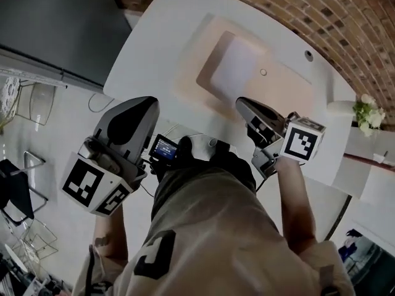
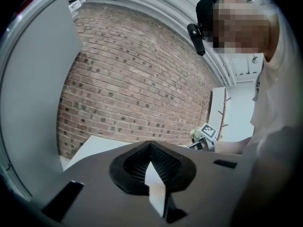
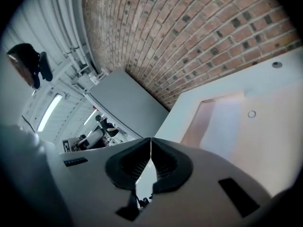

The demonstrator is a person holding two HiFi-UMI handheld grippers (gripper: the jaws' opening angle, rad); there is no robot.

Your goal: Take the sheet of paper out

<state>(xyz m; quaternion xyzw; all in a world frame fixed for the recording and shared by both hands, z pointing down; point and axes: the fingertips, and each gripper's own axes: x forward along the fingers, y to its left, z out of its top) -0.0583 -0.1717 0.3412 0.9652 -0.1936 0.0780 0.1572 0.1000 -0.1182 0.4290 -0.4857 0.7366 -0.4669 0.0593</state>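
Short of the folder, both tongs closed on nothing

Nearest the person, on the near side of the folder, the left gripper and right gripper hang over the edge of the white table, each with its jaw tips pressed together and nothing between them. Inside the pale, see-through folder lies the sheet of paper, flat, with a small round snap just beside it. Beyond the folder runs a brick wall. The sheet looks light, thin and limp, likely to slide easily on the plastic yet crease if pinched hard. One gripper would best pin the folder while the other nips the sheet's edge at the opening, and which side opens cannot be told.
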